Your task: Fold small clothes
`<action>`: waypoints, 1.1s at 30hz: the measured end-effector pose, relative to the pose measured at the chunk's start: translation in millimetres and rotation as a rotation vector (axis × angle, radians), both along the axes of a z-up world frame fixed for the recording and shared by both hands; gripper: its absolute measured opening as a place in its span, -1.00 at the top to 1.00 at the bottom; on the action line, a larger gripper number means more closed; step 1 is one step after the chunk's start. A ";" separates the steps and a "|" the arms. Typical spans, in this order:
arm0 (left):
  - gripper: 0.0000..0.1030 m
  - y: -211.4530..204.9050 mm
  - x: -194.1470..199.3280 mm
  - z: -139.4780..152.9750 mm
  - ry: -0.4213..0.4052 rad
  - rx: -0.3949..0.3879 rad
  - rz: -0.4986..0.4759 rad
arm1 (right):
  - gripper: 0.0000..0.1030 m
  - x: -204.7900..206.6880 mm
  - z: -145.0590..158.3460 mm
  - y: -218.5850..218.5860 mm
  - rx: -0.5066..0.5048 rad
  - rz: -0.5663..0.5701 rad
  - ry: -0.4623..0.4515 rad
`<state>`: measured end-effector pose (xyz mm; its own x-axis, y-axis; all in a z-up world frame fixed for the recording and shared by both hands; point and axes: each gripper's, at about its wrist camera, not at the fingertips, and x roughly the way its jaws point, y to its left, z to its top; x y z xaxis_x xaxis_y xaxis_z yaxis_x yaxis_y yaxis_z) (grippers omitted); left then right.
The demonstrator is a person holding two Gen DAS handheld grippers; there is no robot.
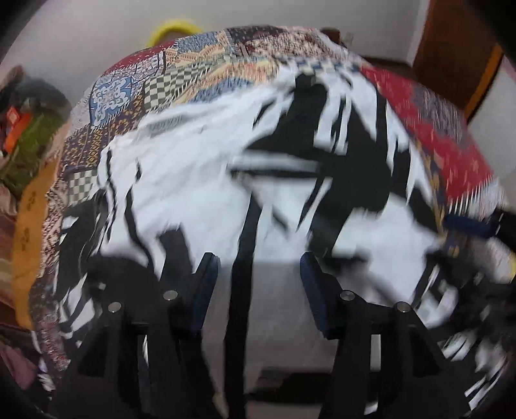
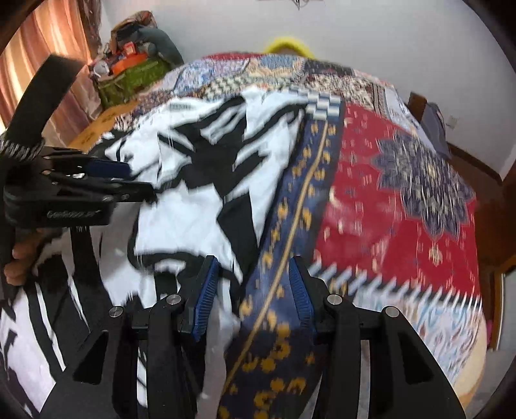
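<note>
Inventory, placed relative to the patchwork bedspread (image 1: 206, 64):

- Black-and-white garment (image 1: 193, 180): 1, lying on it.
- Grippers: 2, left gripper (image 1: 259, 270) and right gripper (image 2: 254, 274), both above its near edge.
- Yellow ring-shaped object (image 1: 172, 29): 1, beyond its far edge.
- Cluttered pile with green box (image 2: 135, 74): 1, off its far left corner.

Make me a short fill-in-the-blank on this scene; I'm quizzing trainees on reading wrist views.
1. The garment is white and ____.
2. It lies on a patchwork ____.
3. Both grippers, left and right, have their jaws ____.
4. Behind the quilt, the ring is ____.

Missing words: black; quilt; open; yellow
</note>
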<state>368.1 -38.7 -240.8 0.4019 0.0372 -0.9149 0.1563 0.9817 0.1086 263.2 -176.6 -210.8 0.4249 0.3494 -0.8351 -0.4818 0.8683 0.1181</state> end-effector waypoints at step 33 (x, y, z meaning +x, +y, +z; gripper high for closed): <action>-0.56 237.1 -268.4 20.4 0.008 -0.072 0.421 | -0.10 -155.7 28.1 -47.6 0.092 -0.158 0.085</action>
